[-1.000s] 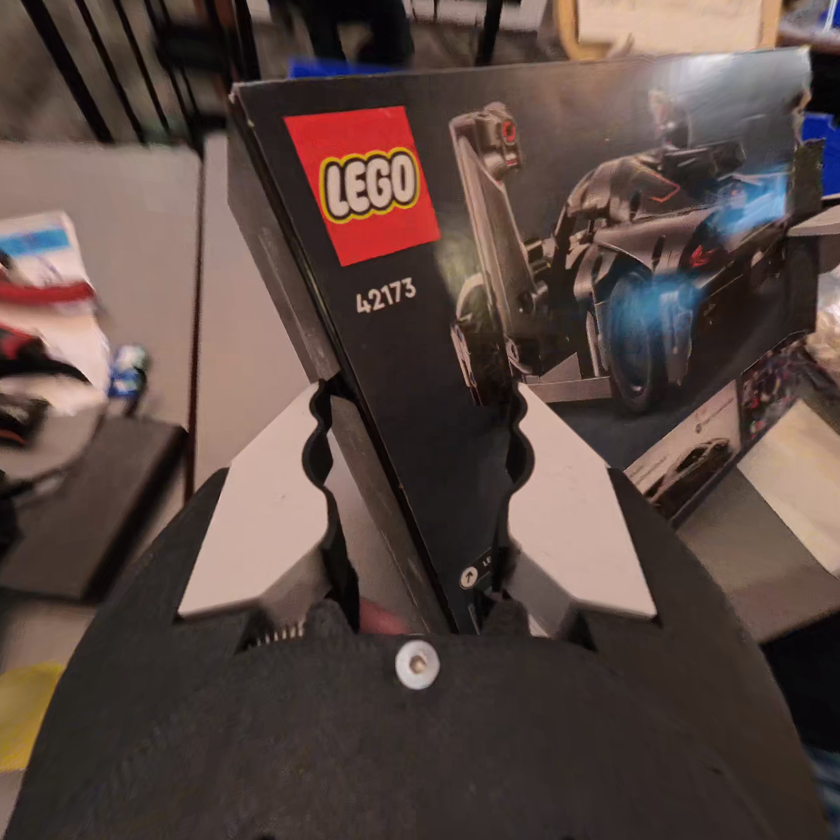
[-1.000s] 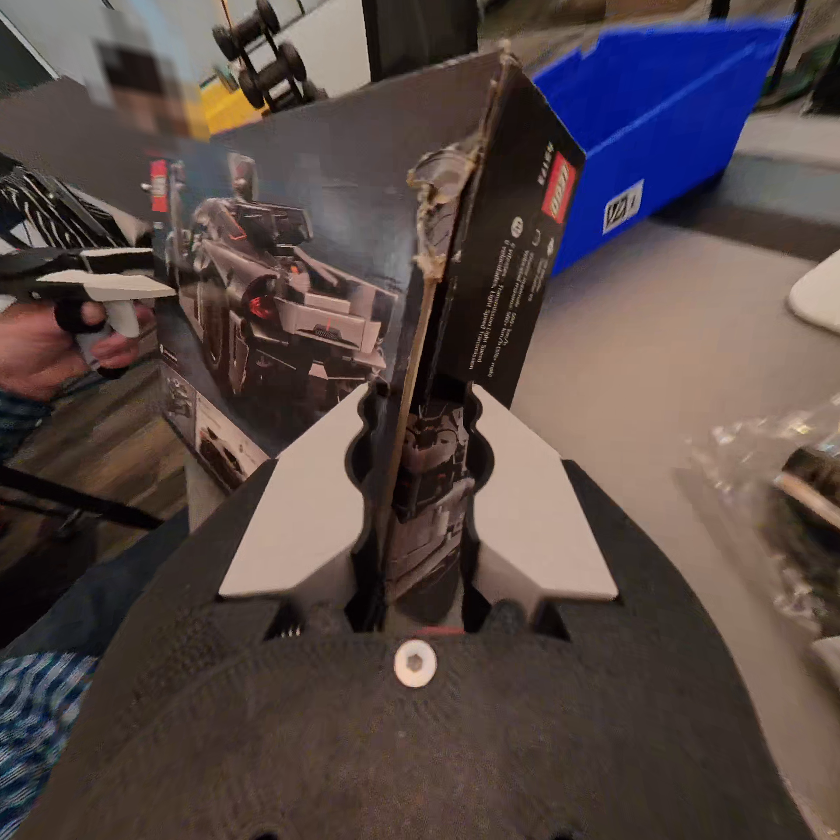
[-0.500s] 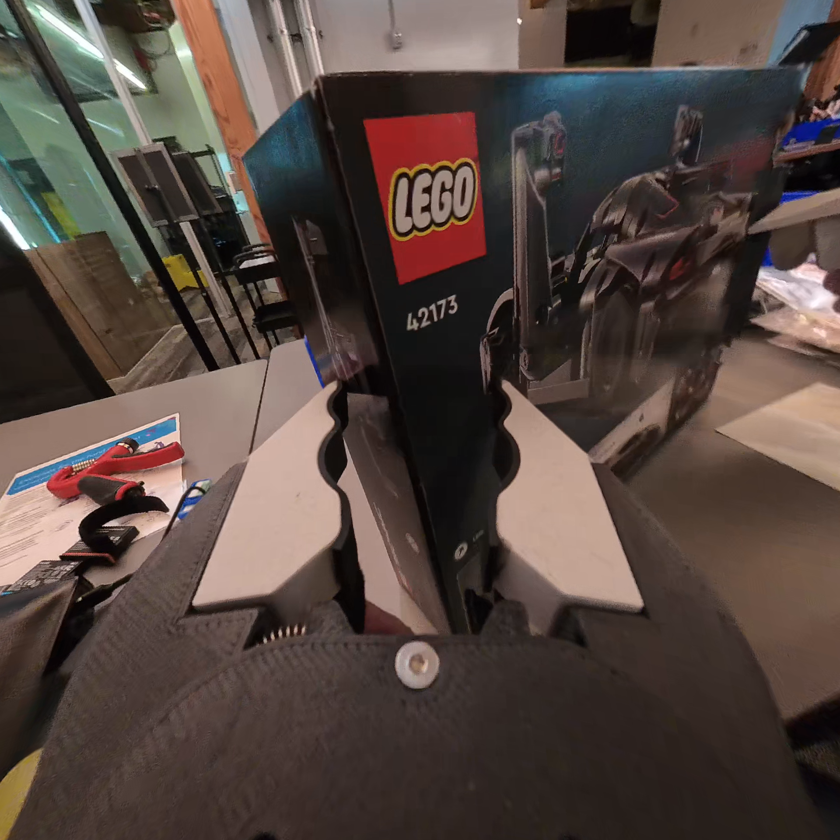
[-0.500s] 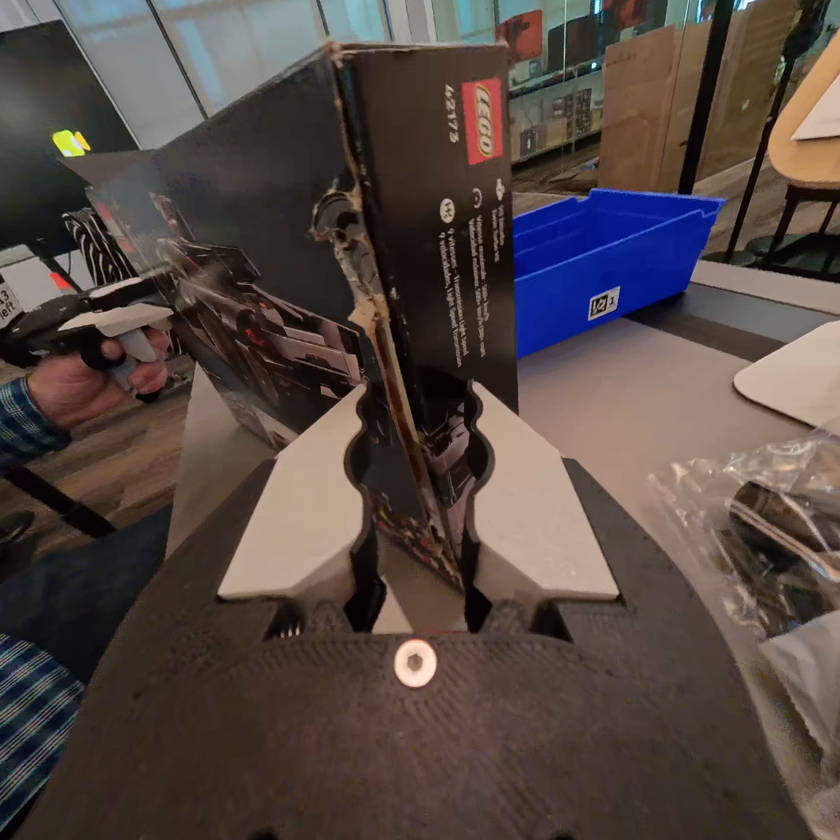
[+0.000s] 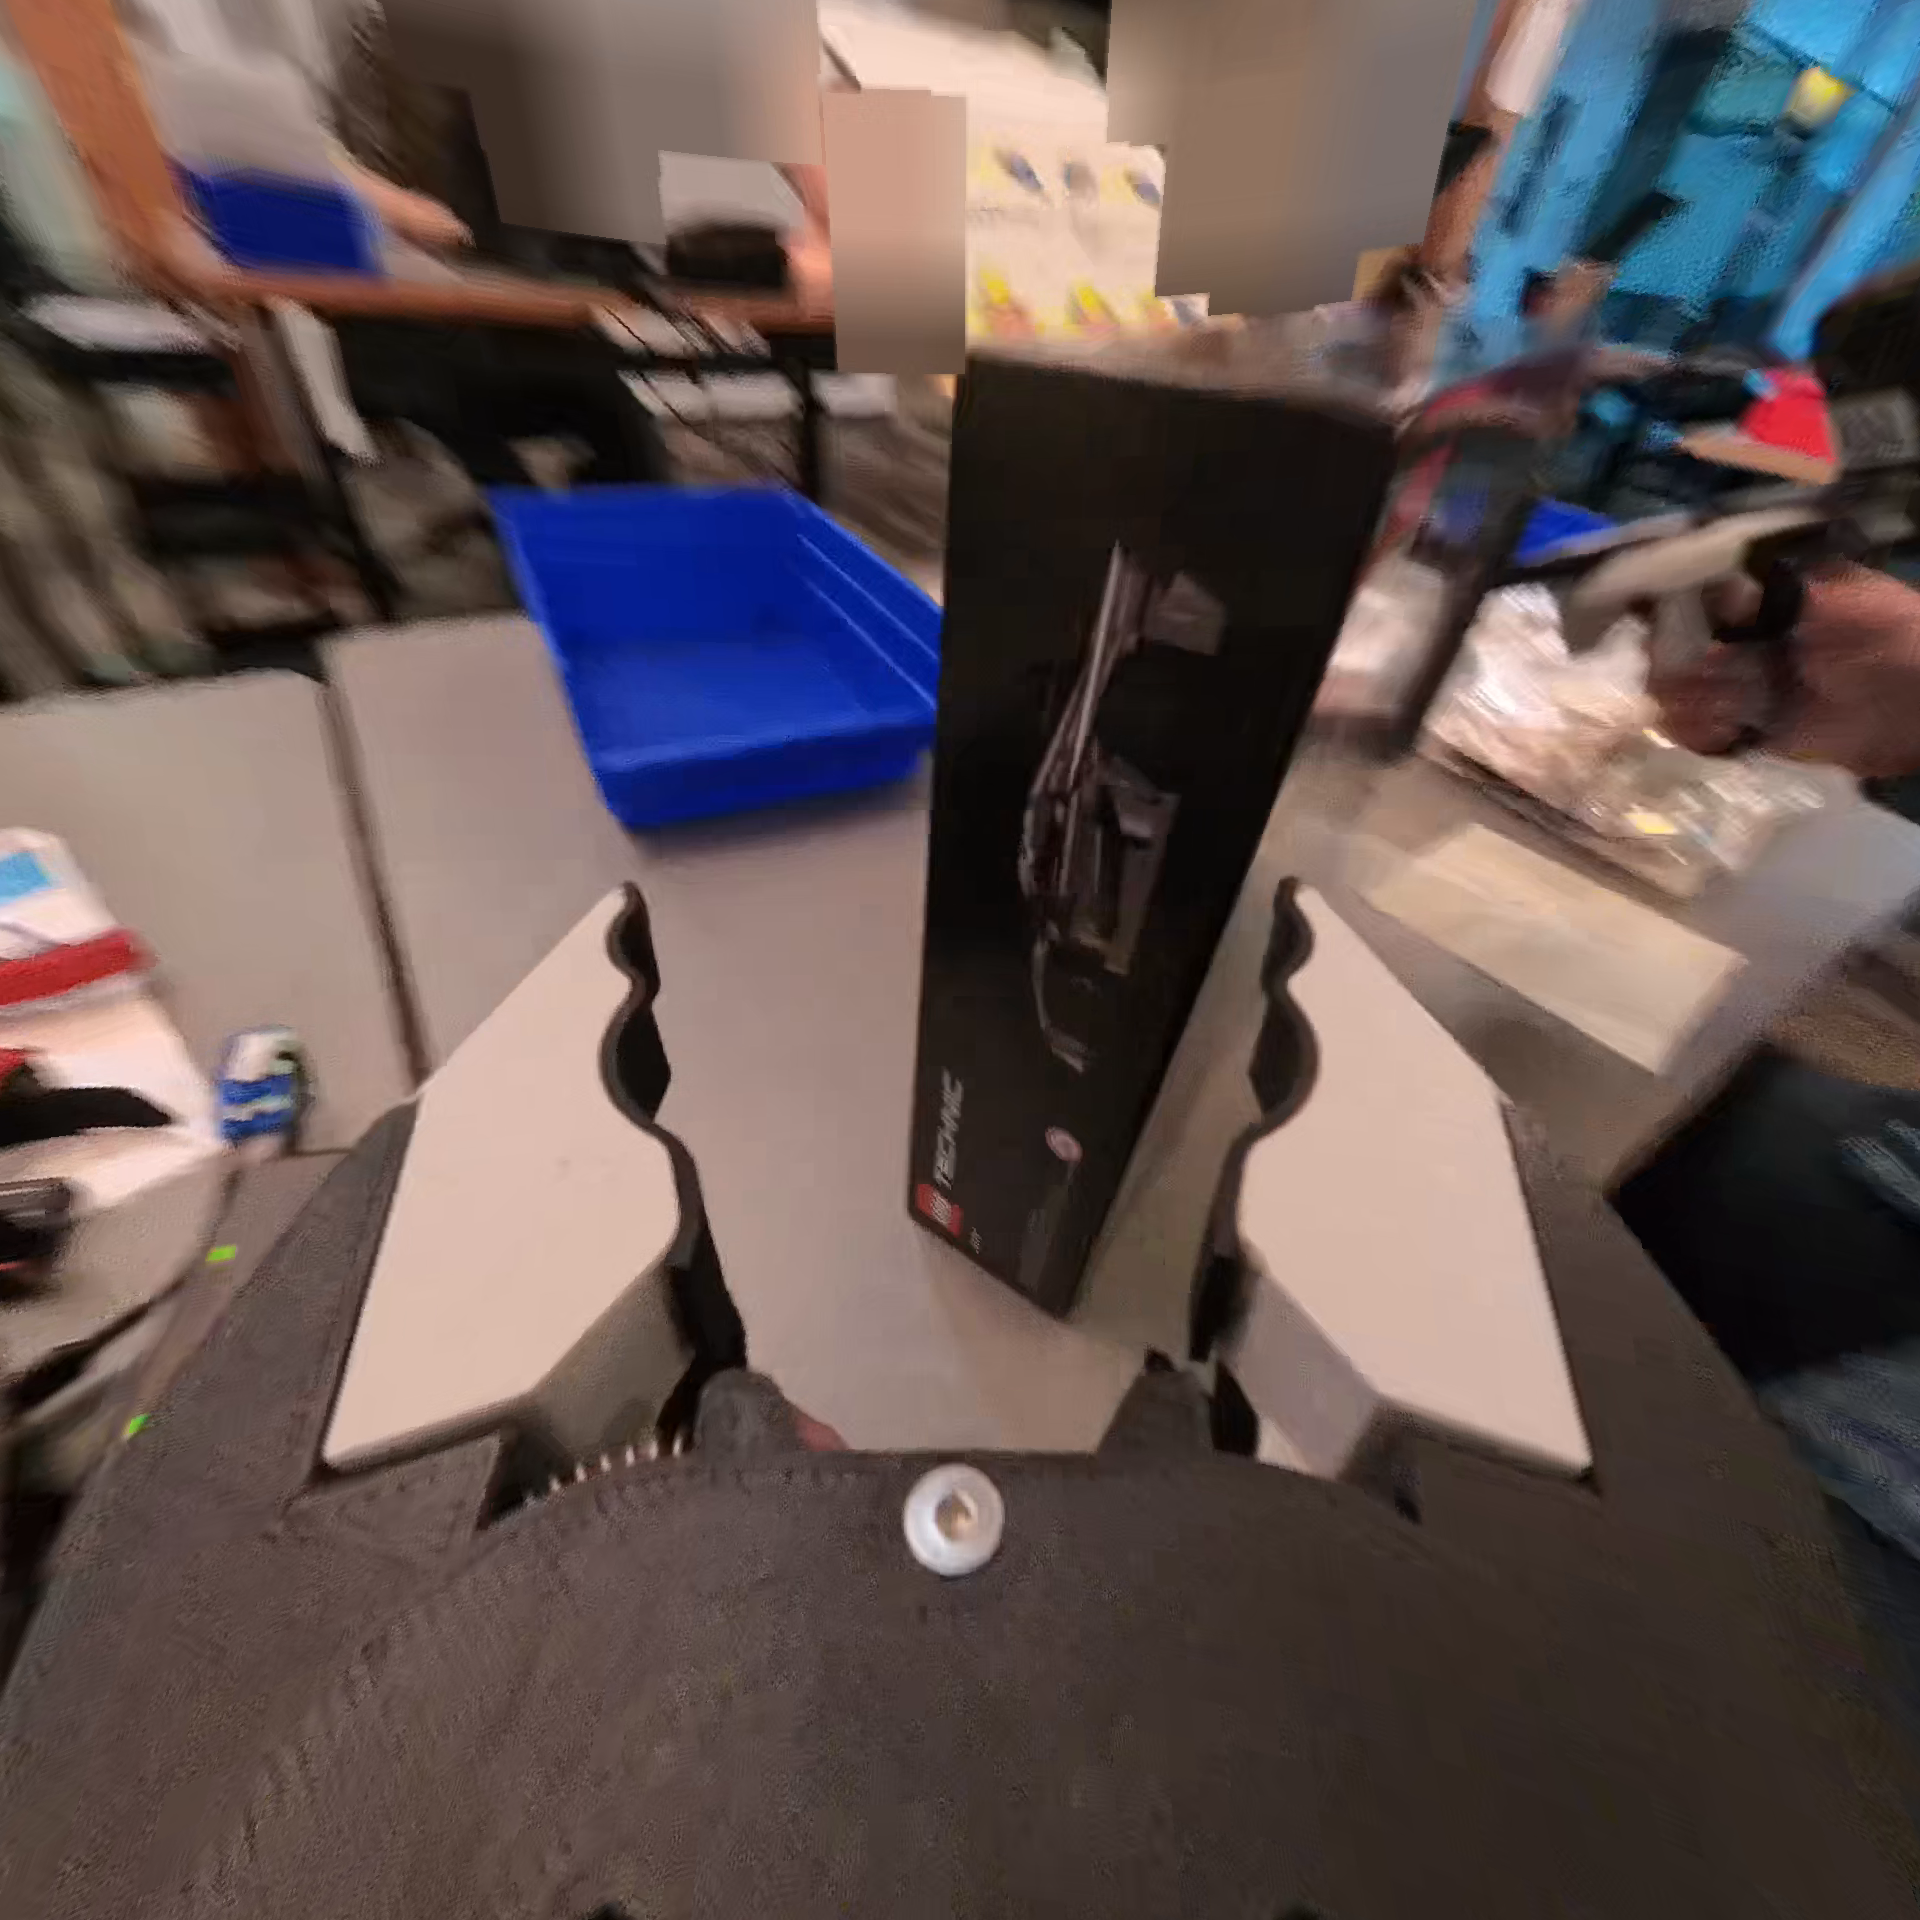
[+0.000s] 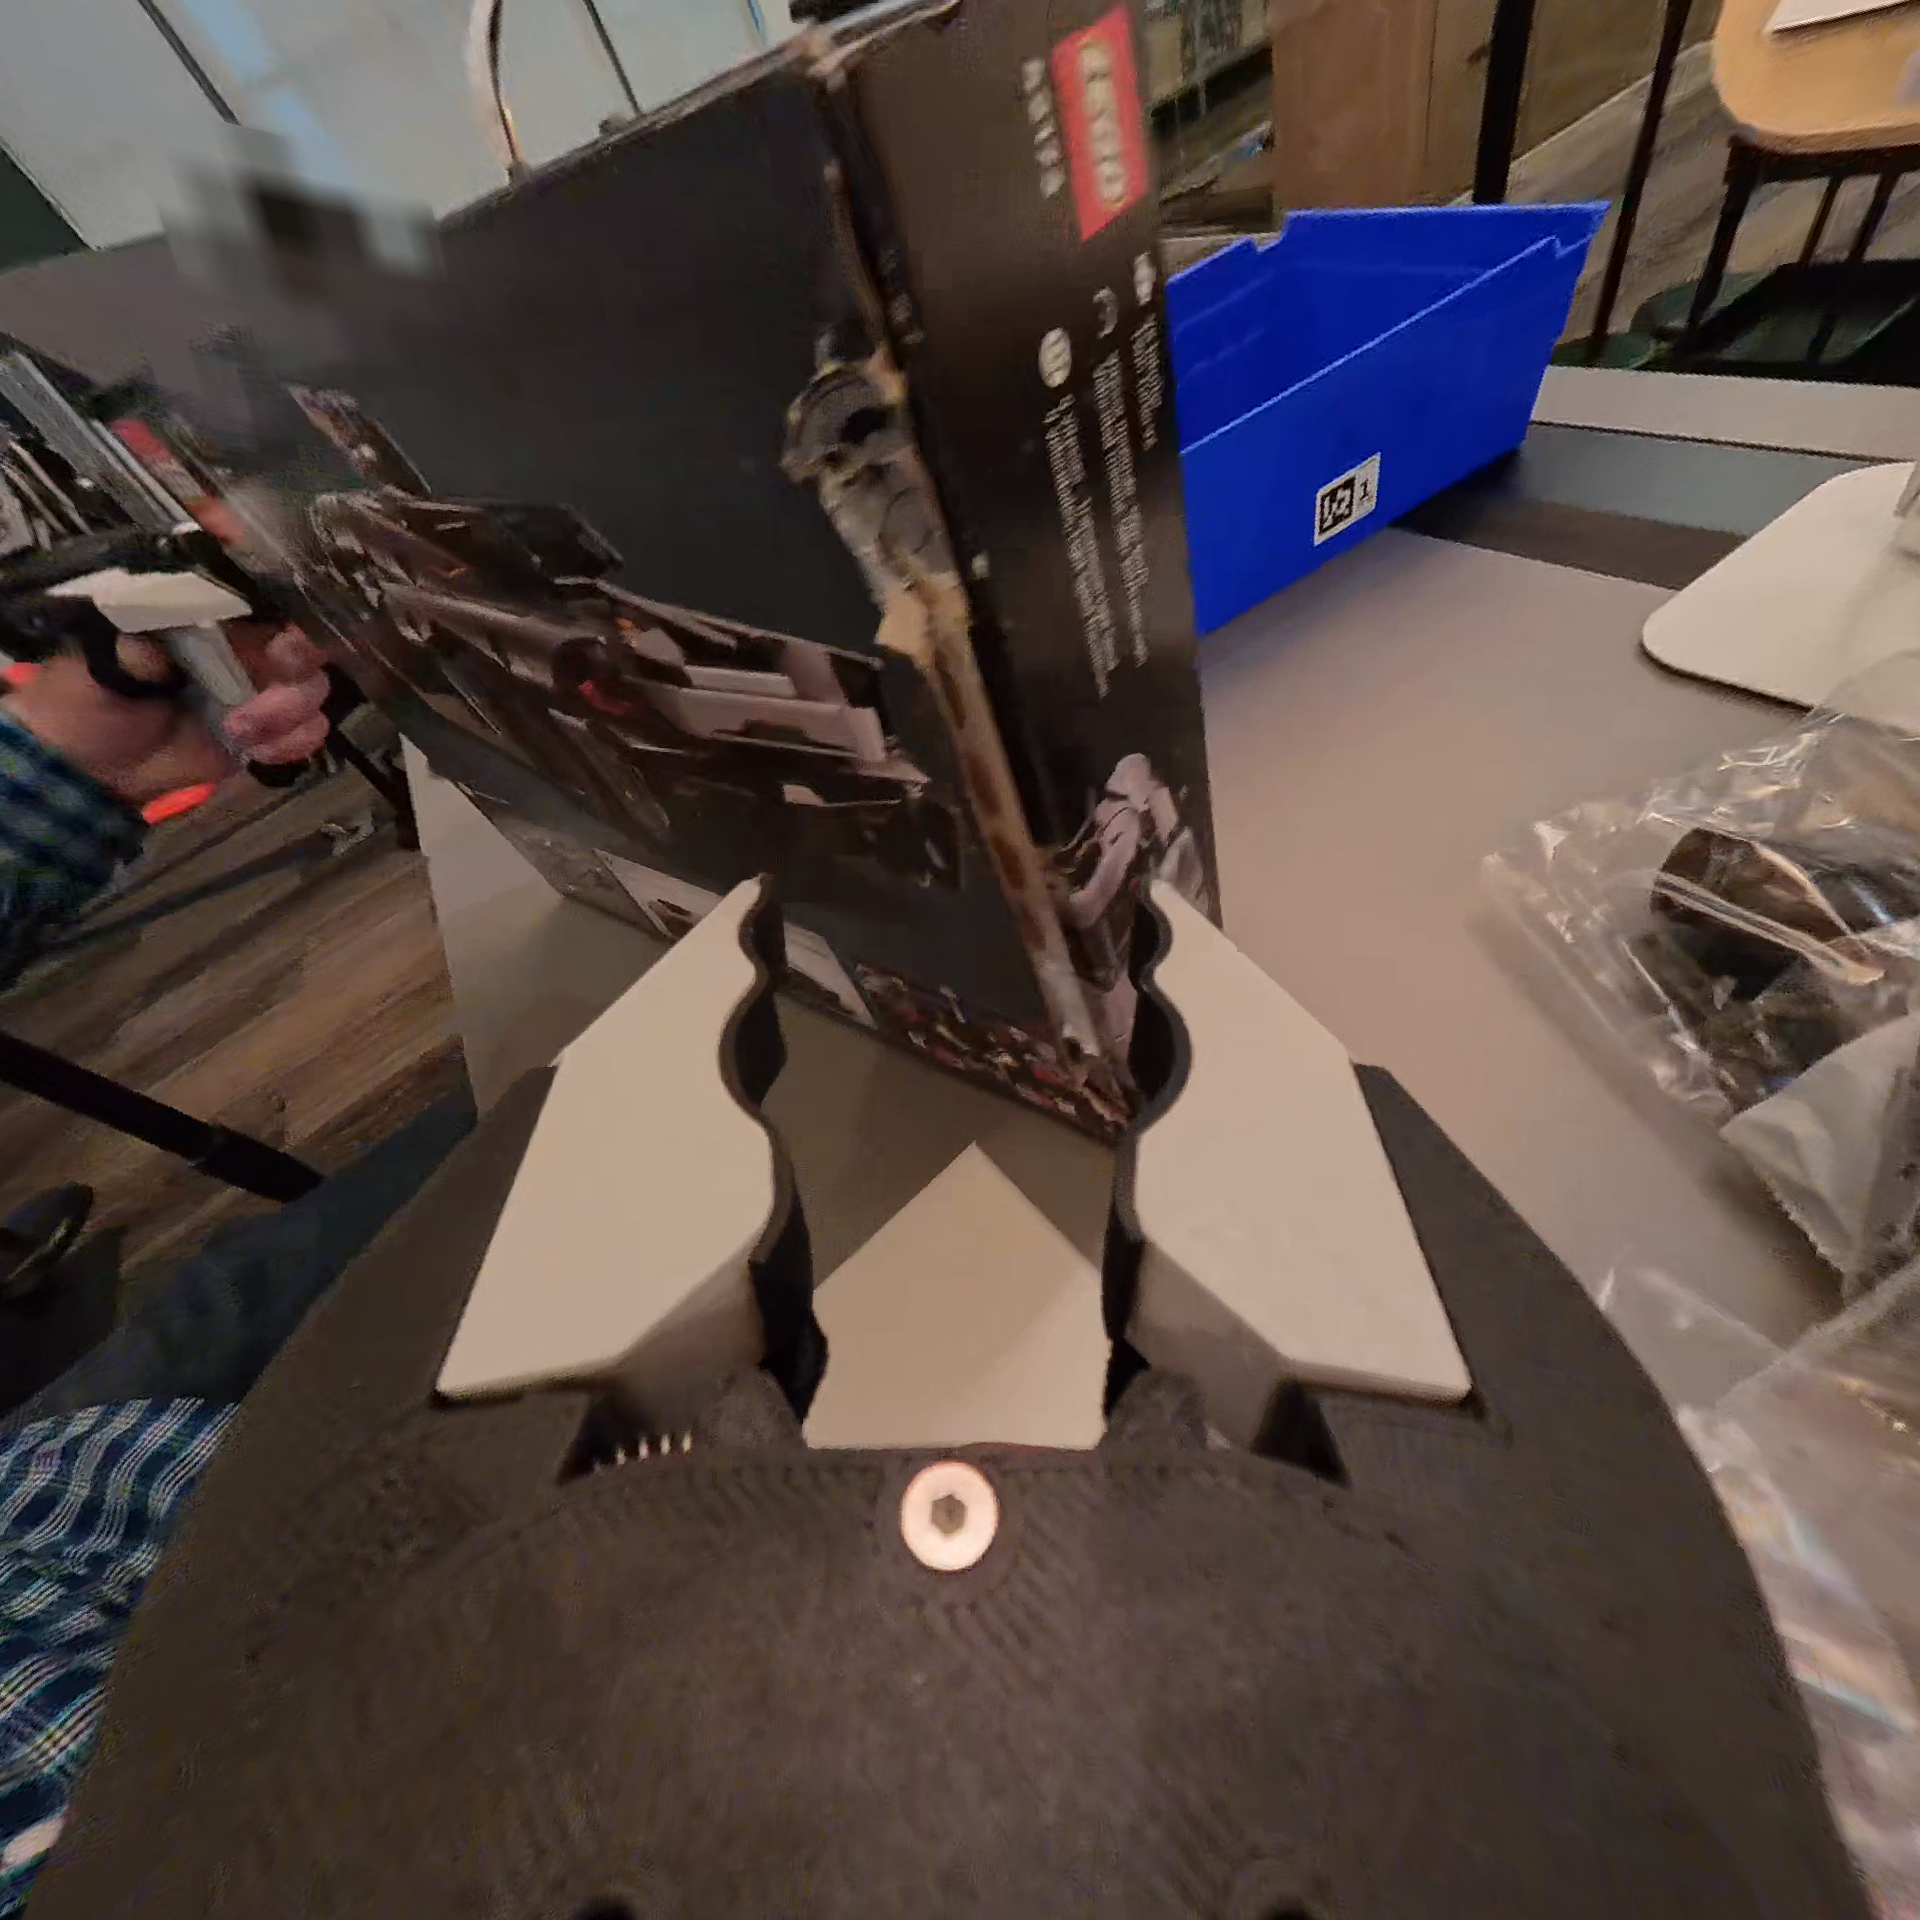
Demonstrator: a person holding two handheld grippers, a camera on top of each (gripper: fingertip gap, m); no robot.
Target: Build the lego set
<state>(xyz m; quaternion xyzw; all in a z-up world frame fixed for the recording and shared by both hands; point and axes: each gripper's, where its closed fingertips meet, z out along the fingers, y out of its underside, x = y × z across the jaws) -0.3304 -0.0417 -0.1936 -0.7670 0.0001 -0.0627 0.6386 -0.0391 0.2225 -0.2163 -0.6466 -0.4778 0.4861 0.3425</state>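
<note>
The black lego box (image 5: 1132,831) stands upright on the grey table (image 5: 810,1039), its narrow end face toward my left gripper (image 5: 956,904). That gripper is open and empty, a short way back from the box. In the right wrist view the box (image 6: 727,520) shows its car picture and its torn end edge. My right gripper (image 6: 956,894) is open, with the box's bottom corner just inside its jaws, close to the right finger (image 6: 1247,1143). Each gripper also shows in the other's view, held in a hand: the right (image 5: 1704,582), the left (image 6: 156,603).
A blue bin (image 5: 717,644) stands behind the box; it also shows in the right wrist view (image 6: 1382,374). Clear bags of parts (image 6: 1766,935) lie at the right. A white stand base (image 6: 1808,592) sits farther back. Papers and a red tool (image 5: 62,966) lie at the left.
Both grippers have opened and let go of the box, which now stands on the table. The left gripper has drawn back and faces the box's end.
</note>
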